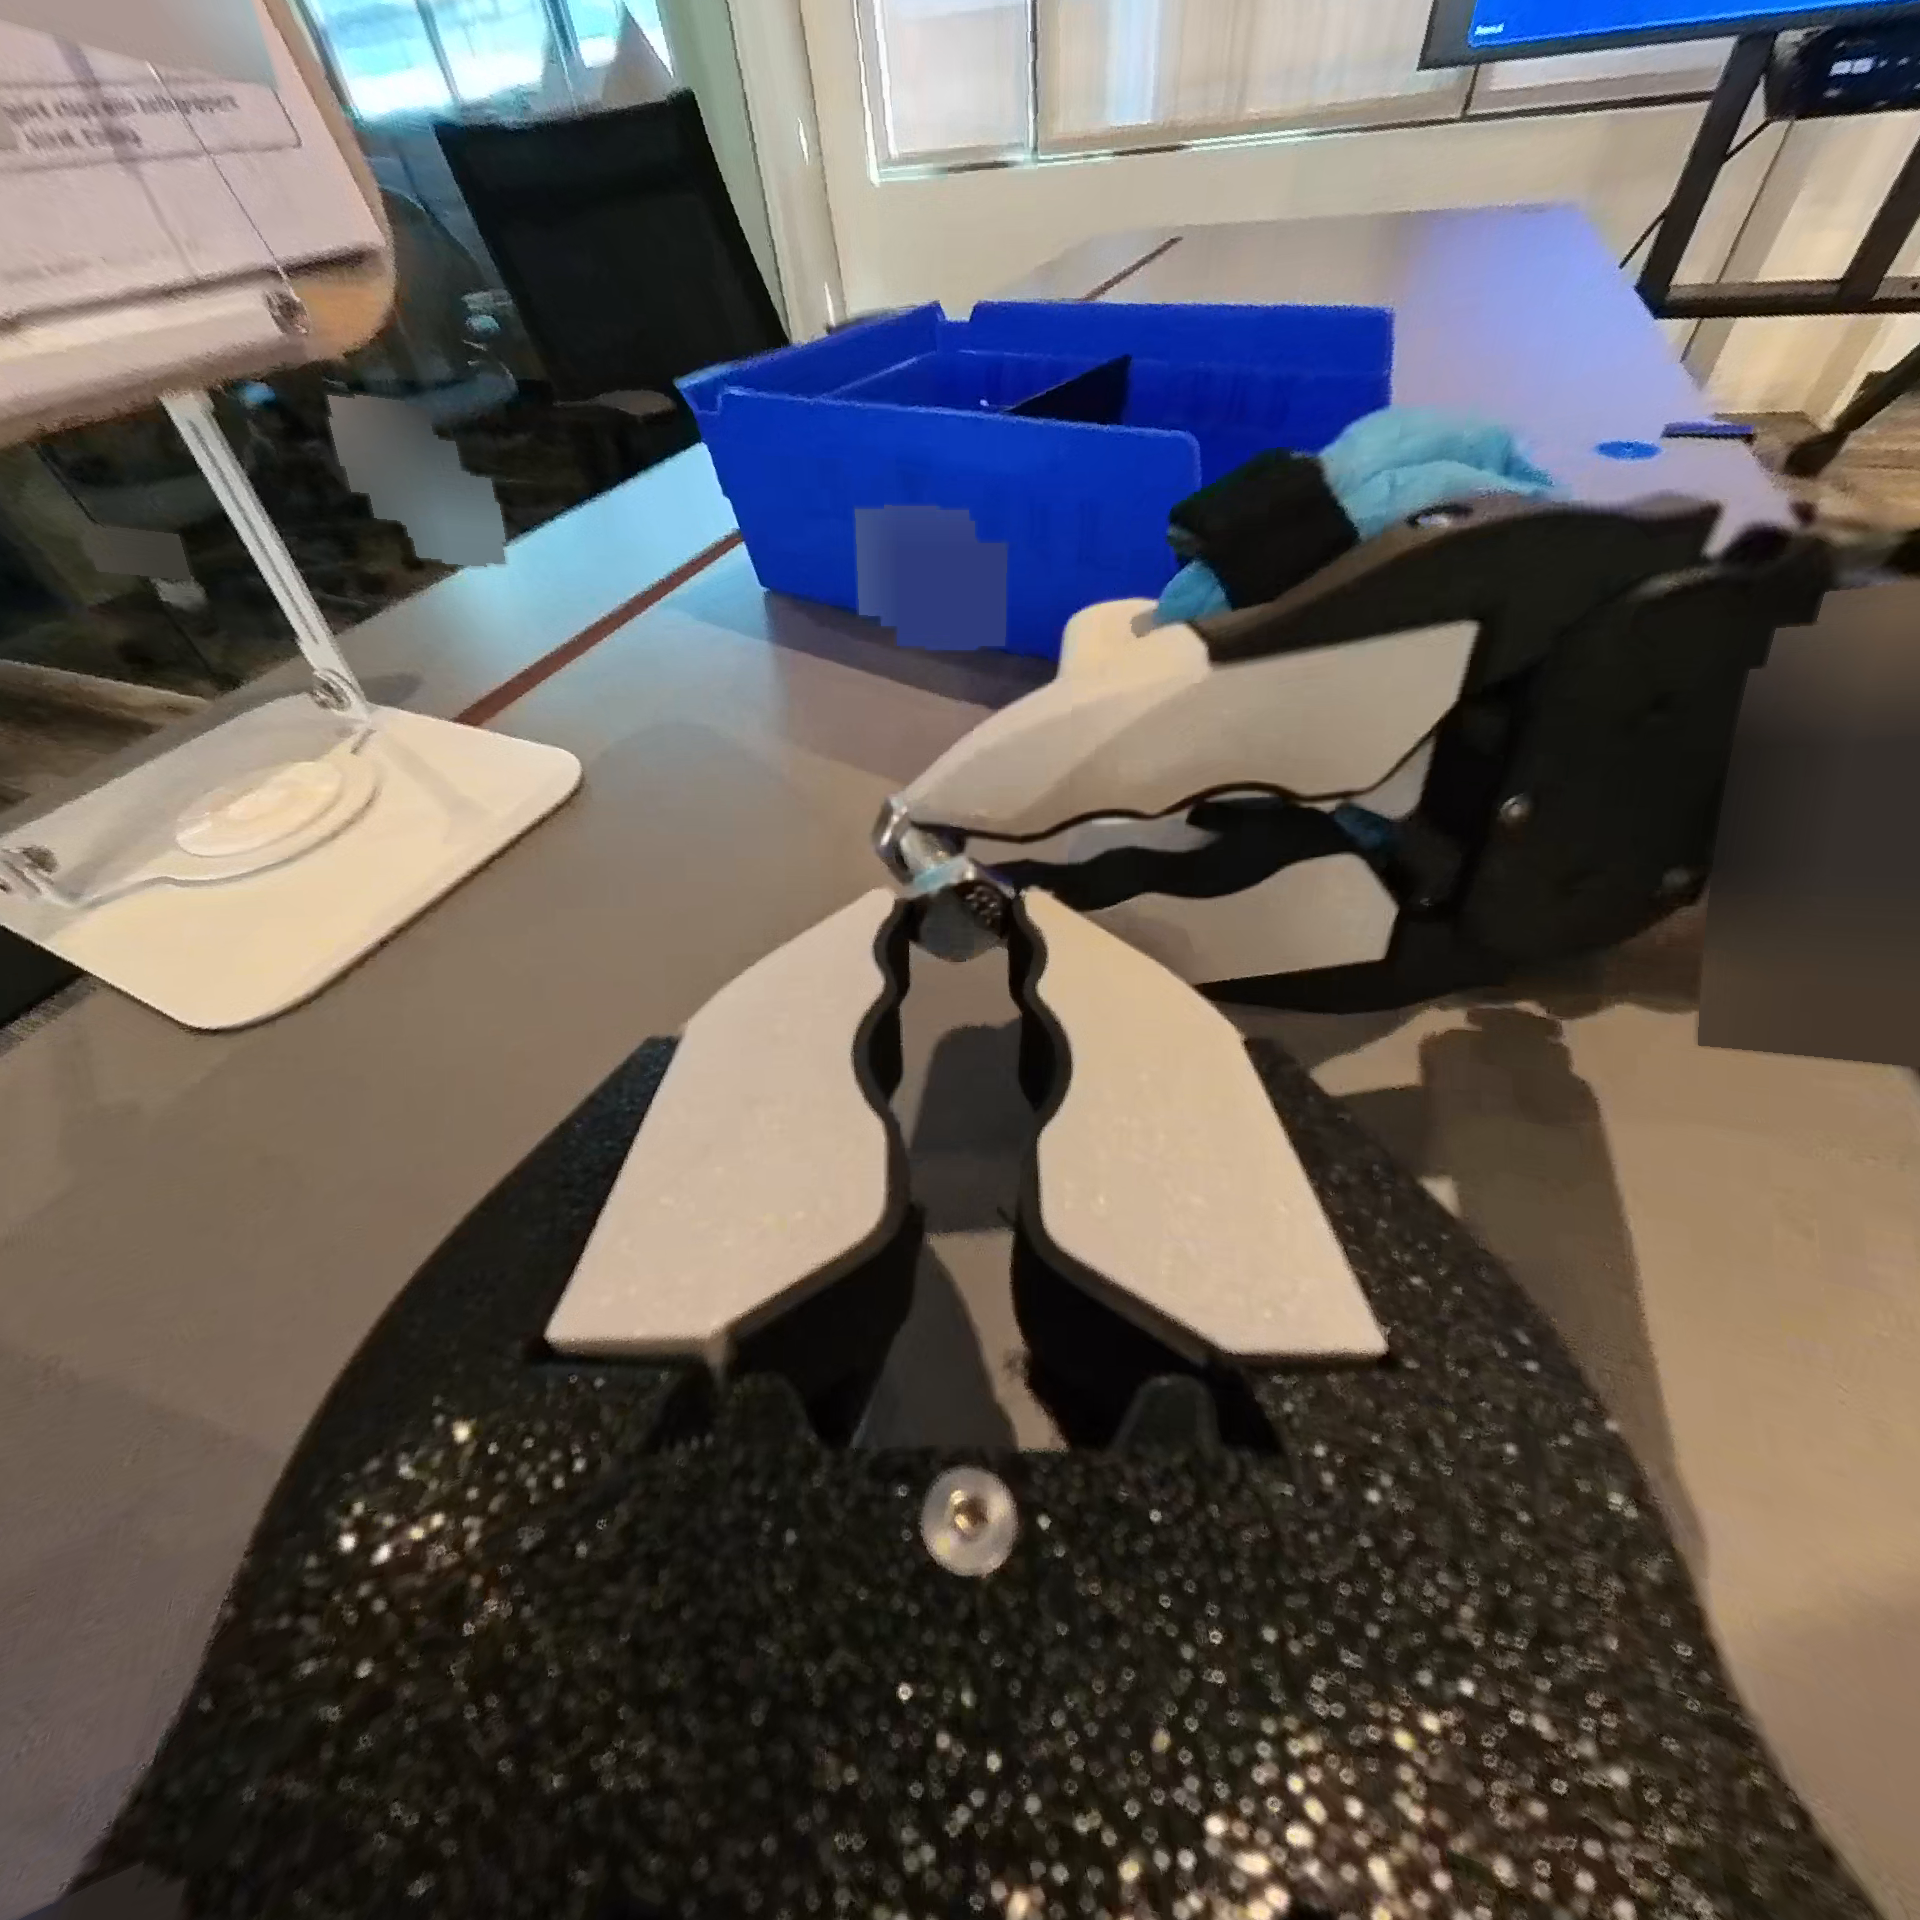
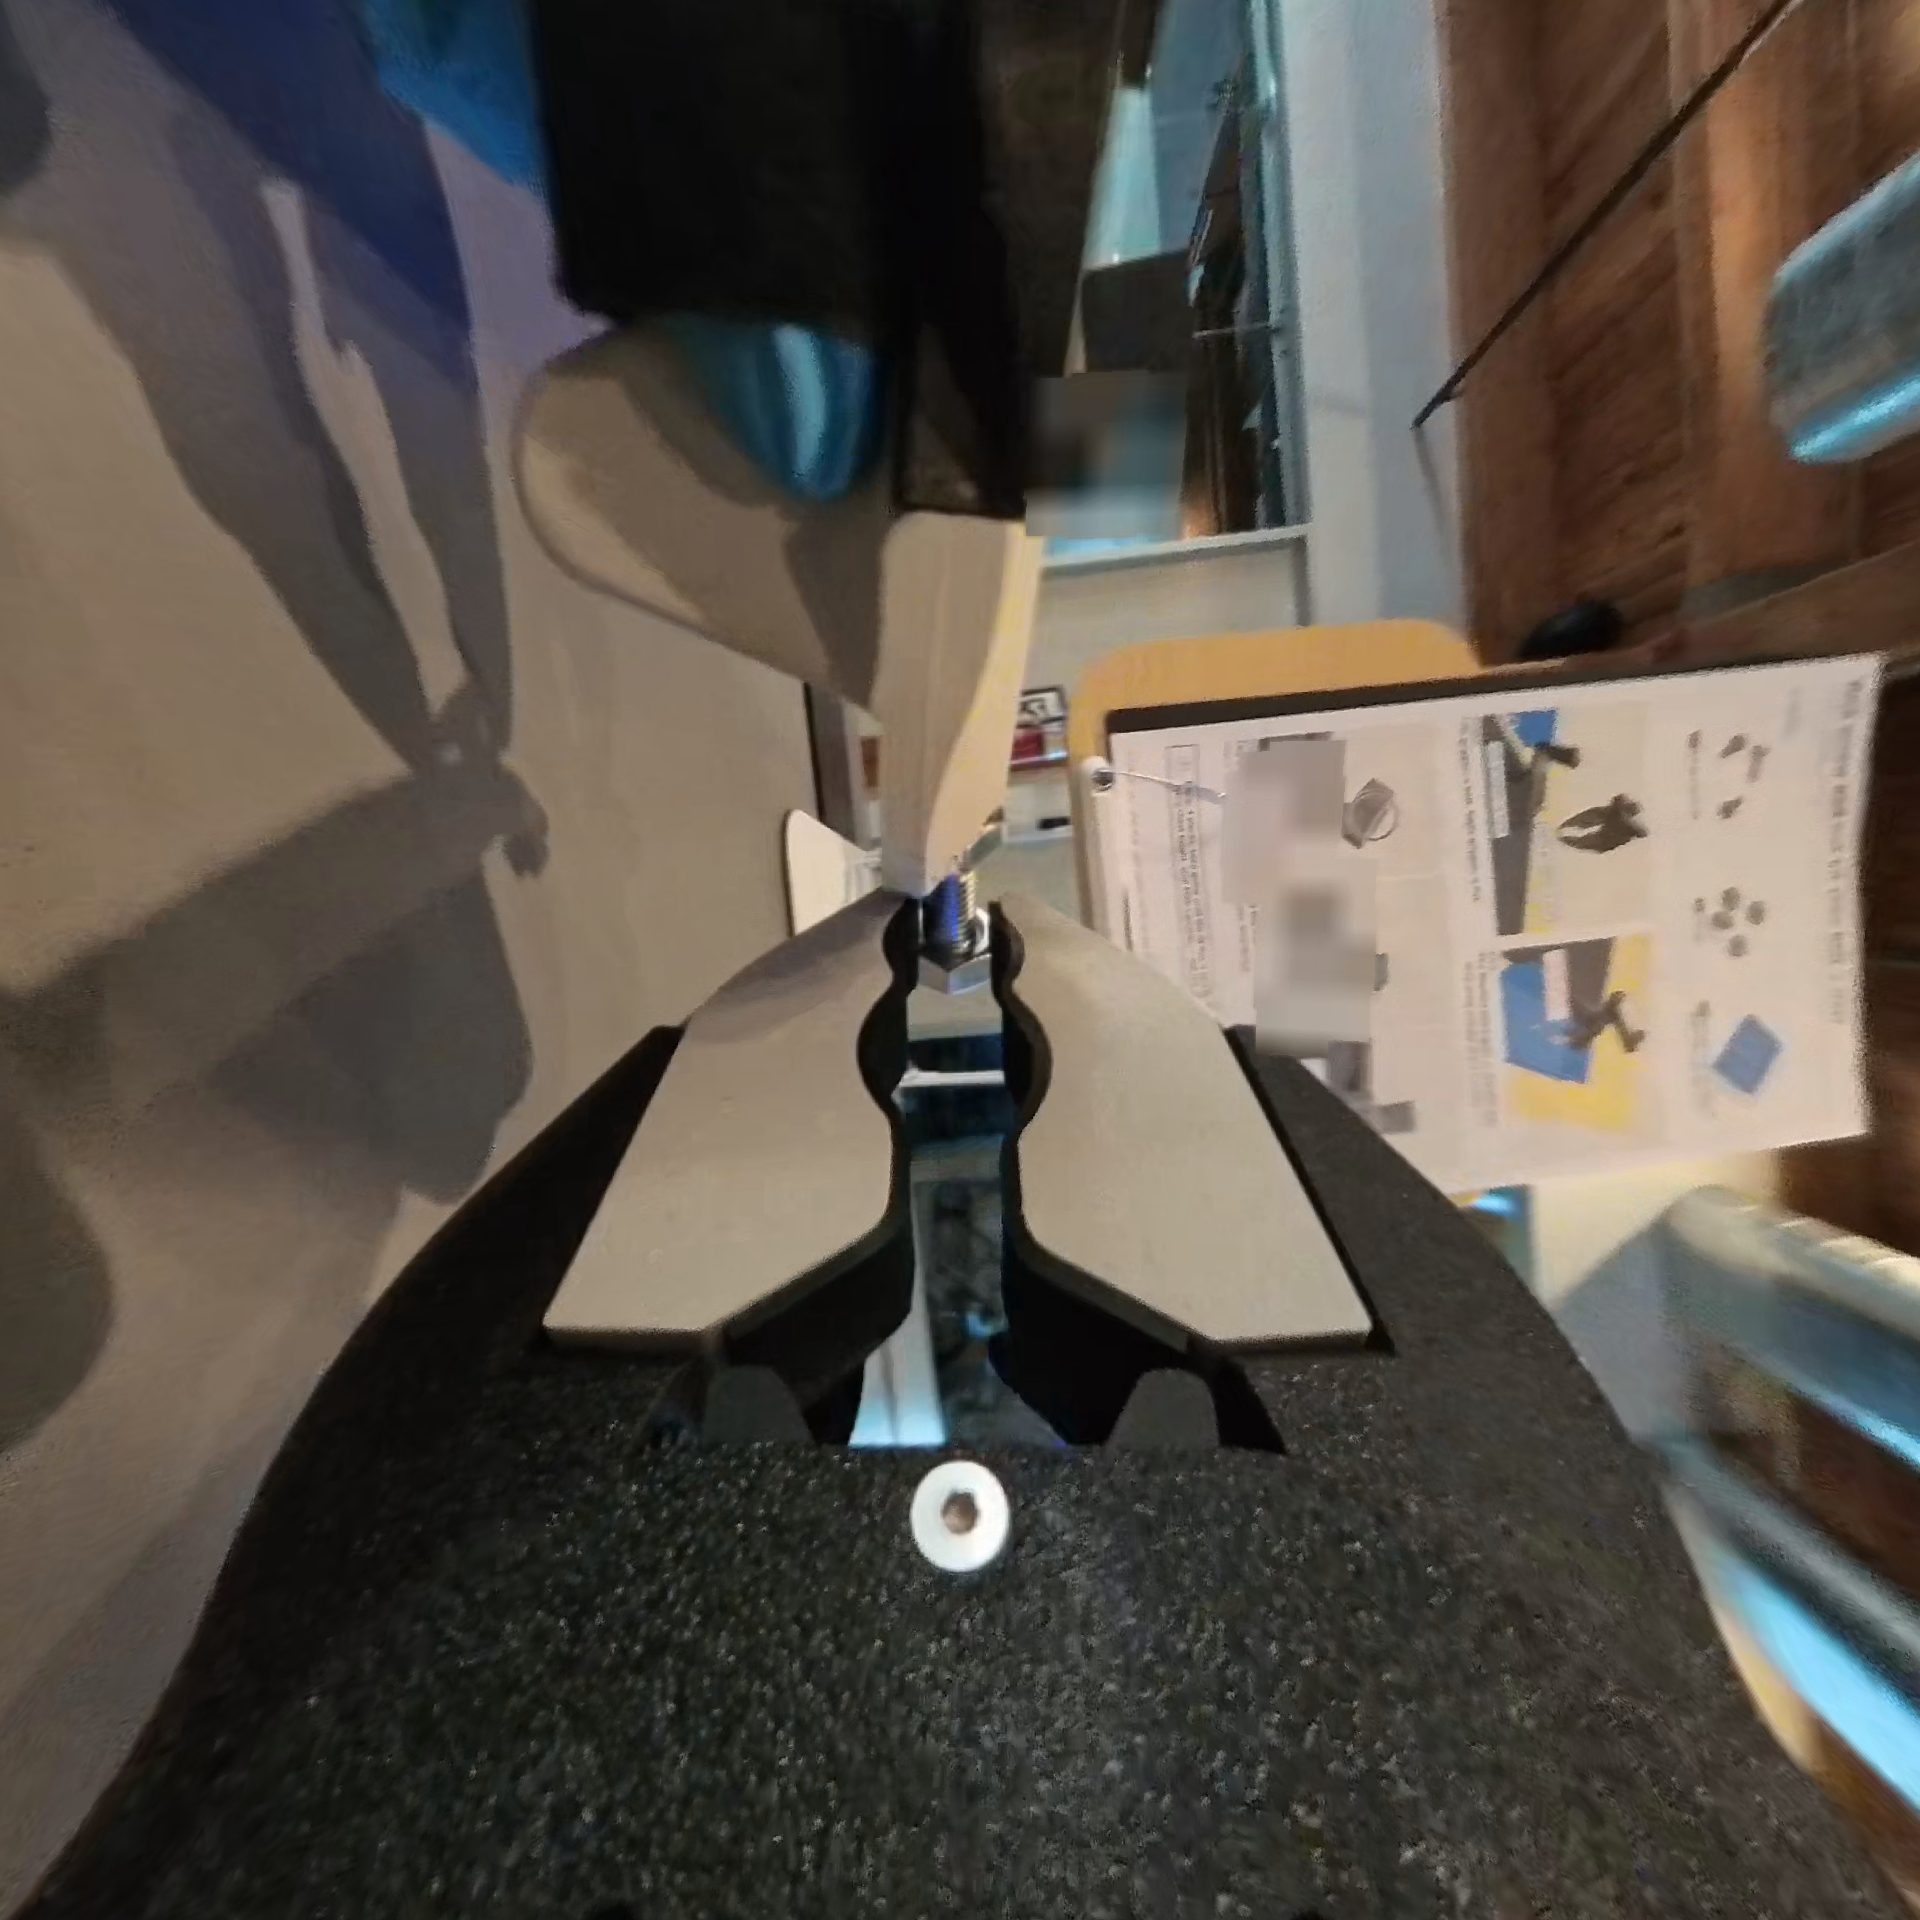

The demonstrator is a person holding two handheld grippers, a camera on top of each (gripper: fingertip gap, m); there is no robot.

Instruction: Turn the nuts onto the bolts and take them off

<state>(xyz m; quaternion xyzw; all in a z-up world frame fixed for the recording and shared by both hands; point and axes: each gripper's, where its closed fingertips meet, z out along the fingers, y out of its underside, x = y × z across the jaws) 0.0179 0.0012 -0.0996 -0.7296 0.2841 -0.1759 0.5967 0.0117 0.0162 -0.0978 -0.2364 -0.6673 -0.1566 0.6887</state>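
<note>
Two grippers met at one small fastener, held in the air above the grey tabletop point(image 1: 260, 1195).

Stand point(image 1: 312, 831): white base with clear post, carrying a printed sheet, at far left of the left wrist view. Not part of the task.

Left gripper point(image 1: 958, 914): fingers nearly closed, tips pinching the hex nut point(image 1: 961, 930), a small bright metal piece. Which end was head and which was nut could not be told for certain.

Bolt point(image 1: 914, 847): short, shiny, threaded, its other end pinched by the right gripper point(image 1: 909, 831), which came in from the right, held by a hand in a blue glove point(image 1: 1423, 468). In the right wrist view the right gripper's own fingers point(image 2: 1091, 1039) were likewise nearly shut on the hex end point(image 2: 956, 971), with thread showing just beyond.

Handling, as judged: light, rigid, hard steel; smooth and apt to slip or twist out of a tip grip. Best taken on the hex flats, never on the thread; axes kept in line to avoid cross-threading.

Bin point(image 1: 956, 499): blue plastic, open-topped, with a dark divider, behind the grippers on the tabletop. Contents hidden by its near wall.
</note>
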